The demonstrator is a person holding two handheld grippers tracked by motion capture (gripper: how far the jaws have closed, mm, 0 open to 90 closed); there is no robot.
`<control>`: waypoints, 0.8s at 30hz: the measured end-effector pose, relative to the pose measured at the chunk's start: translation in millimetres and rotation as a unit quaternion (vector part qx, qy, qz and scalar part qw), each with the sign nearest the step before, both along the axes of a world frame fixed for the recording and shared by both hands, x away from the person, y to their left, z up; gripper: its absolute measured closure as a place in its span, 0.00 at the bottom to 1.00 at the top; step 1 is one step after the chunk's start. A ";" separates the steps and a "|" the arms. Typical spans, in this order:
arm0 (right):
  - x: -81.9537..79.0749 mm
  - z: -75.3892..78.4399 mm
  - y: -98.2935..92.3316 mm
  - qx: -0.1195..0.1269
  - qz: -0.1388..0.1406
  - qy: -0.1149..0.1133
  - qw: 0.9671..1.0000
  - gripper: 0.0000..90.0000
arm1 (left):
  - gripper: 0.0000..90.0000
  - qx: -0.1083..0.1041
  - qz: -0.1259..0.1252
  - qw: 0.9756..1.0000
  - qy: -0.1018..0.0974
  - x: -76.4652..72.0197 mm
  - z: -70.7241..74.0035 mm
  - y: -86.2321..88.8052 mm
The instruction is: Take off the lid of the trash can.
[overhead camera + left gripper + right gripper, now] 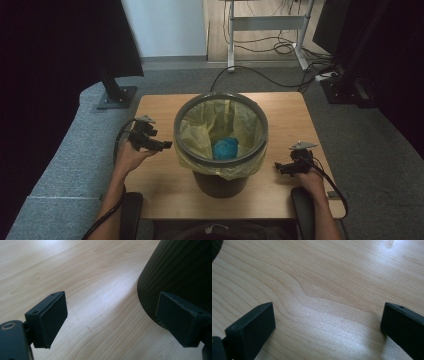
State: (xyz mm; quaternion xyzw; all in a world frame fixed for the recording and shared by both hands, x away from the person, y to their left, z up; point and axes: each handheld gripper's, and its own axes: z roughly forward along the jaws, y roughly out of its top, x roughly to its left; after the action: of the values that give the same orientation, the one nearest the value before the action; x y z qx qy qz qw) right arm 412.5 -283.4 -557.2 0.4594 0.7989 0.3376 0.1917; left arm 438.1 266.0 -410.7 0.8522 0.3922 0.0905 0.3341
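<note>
While both hands rest beside the bin [220, 182], the left claw [165, 145] stands wide apart with nothing between its jaws; in the left gripper view the left claw [112, 320] frames bare wood, its far jaw in front of the bin's [180, 272] dark ribbed wall without clearly touching it. The right claw [276, 166] is likewise spread wide and empty, pointing toward the bin from the other side; in the right gripper view the right claw [328, 327] has only wood grain between its flat black pads.

The bin stands at the middle of the surface [160, 190], between the two claws. It is a round, dark plastic bucket that tapers slightly toward its base, with fine vertical ribs along its wall. A pale yellow liner bag [197, 132], thin and crinkled, is folded over the rim and held under a grey ring [265, 135]; its loose edge hangs down the outside on the near side. At the bottom of the bag lies a crumpled blue wad [226, 148], slightly toward the near side of the bin.

The surface is light wood with flowing grain and a soft sheen. Each claw's jaws are matte black blocks with squared edges and small screw holes.
</note>
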 end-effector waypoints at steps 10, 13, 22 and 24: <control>-0.1 -0.1 0.5 0.000 0.001 -0.001 1.000 0.00 | 0.09 -0.005 0.006 1.000 -0.016 1.2 34.4 -1.7; -0.1 -0.1 0.6 0.000 0.002 -0.001 1.000 0.00 | 0.09 -0.007 0.006 1.000 -0.019 1.5 45.7 -3.5; -0.3 -0.1 1.0 0.001 0.004 -0.001 1.000 0.00 | 0.08 -0.011 0.001 0.999 -0.037 -1.4 75.9 -10.7; -0.4 -0.1 1.0 0.001 0.005 -0.001 1.000 0.00 | 0.08 -0.012 0.000 0.999 -0.040 -1.3 82.3 -12.4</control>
State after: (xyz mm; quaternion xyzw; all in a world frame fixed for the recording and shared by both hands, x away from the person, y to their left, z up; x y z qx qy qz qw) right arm 412.1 -282.4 -557.3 0.4554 0.8007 0.3395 0.1903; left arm 436.8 253.6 -328.3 0.8438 0.3796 0.1200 0.3598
